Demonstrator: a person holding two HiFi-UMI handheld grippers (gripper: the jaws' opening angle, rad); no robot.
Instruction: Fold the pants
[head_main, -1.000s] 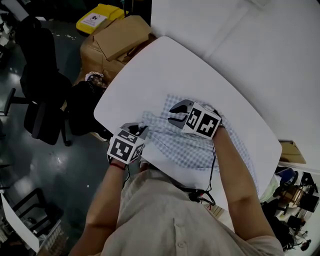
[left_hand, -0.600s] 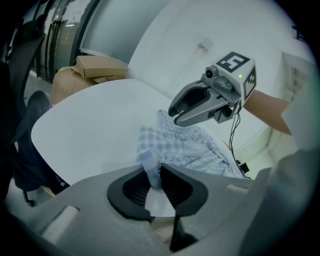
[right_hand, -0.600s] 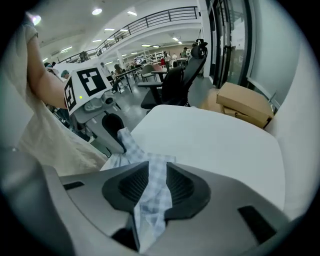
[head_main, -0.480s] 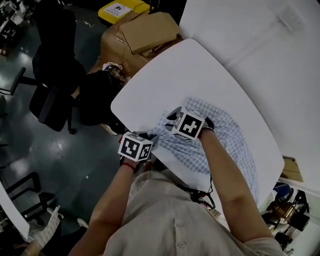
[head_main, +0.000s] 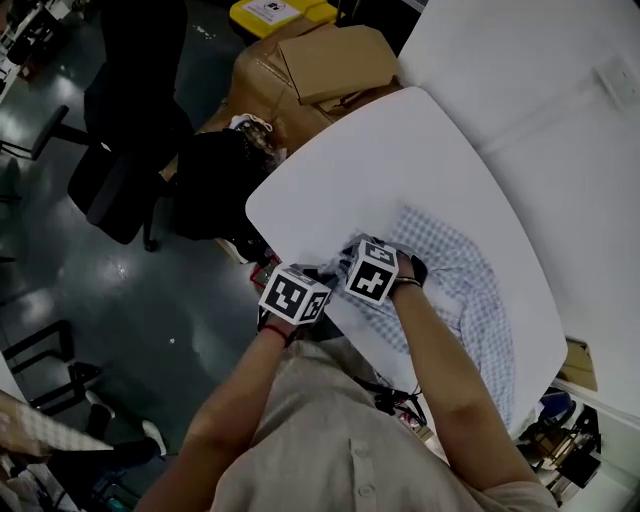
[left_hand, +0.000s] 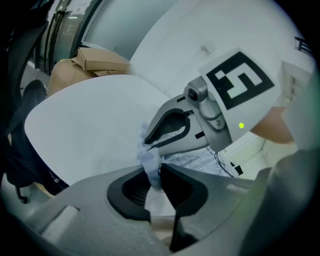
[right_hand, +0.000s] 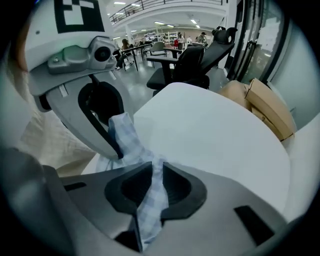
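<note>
The blue-and-white checked pants (head_main: 455, 275) lie crumpled on the near right part of the white table (head_main: 370, 160). Both grippers sit side by side at the pants' left end, near the table's front edge. My left gripper (left_hand: 154, 169) is shut on a bunched corner of the checked cloth (left_hand: 150, 162). My right gripper (right_hand: 152, 170) points steeply down, and its jaws are closing with a strip of the same cloth (right_hand: 150, 200) pinched between them. In the right gripper view the left gripper (right_hand: 118, 150) holds the cloth just beyond. The jaw tips are hidden in the head view.
Cardboard boxes (head_main: 320, 65) and a yellow bin (head_main: 275, 10) stand on the floor beyond the table's far left edge. A black office chair (head_main: 125, 150) and a dark bag (head_main: 215, 185) are to the left. A white panel (head_main: 520, 70) runs behind the table.
Both grippers have come down and toward the table's front left edge. The right gripper, open above the pants before, now sits beside the left one with cloth in its jaws.
</note>
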